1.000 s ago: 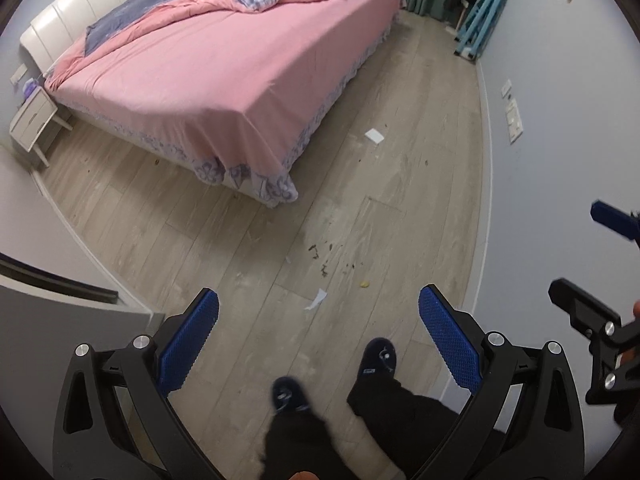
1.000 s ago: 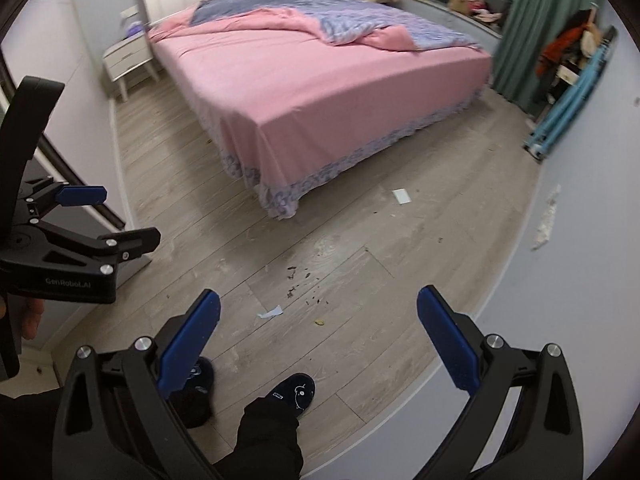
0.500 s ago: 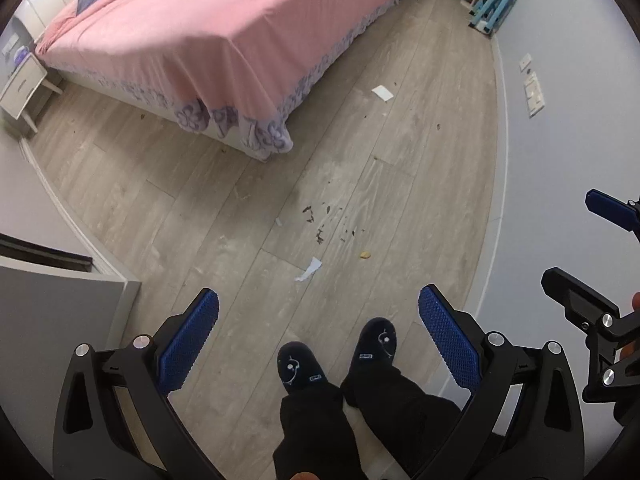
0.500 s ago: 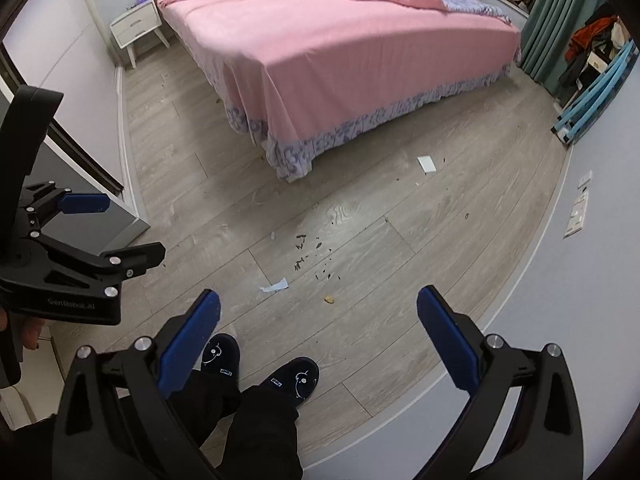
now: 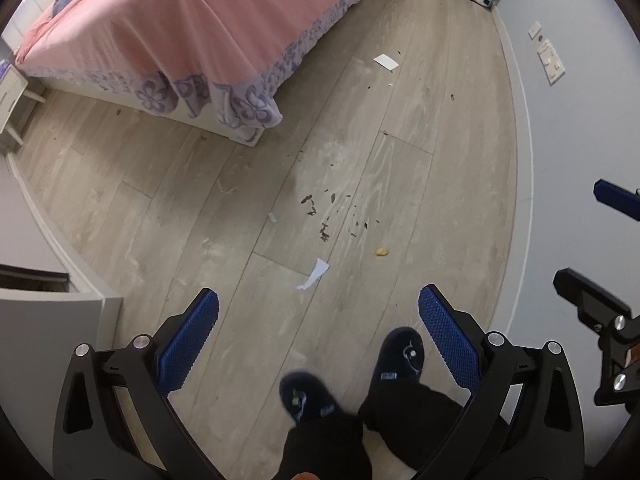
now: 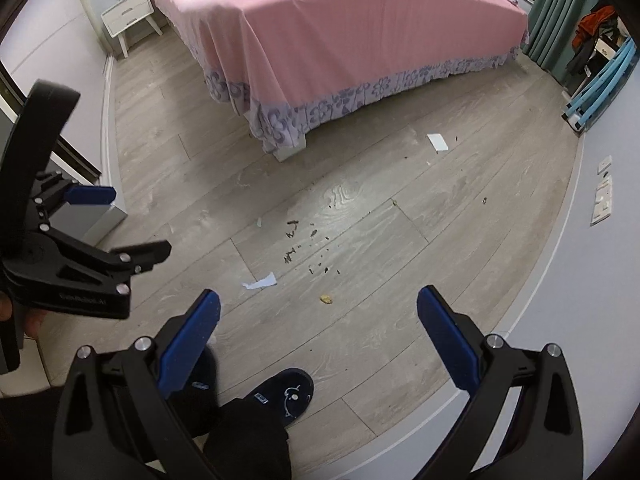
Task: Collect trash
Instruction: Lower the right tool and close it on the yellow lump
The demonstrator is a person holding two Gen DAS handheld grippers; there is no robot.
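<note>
Left claw [image 5: 319, 312] and right claw [image 6: 319, 314] are both released, blue pads spread wide, empty, held above the wooden floor [image 5: 168, 208]. A torn white paper scrap [image 5: 313, 279] lies on the floor just ahead of the slippers [image 5: 308, 396], with a yellow crumb [image 6: 326, 299] and dark debris [image 6: 306, 248] near it. A white card [image 6: 438, 142] lies farther off near the foot of the pink bed [image 6: 344, 28].

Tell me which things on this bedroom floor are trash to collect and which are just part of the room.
Trash to collect:
- torn paper scrap
- white card
- yellow crumb
- dark specks
- small paper bit

Just part of the room:
- bed
- nightstand
- slippers
- blue rack
</note>
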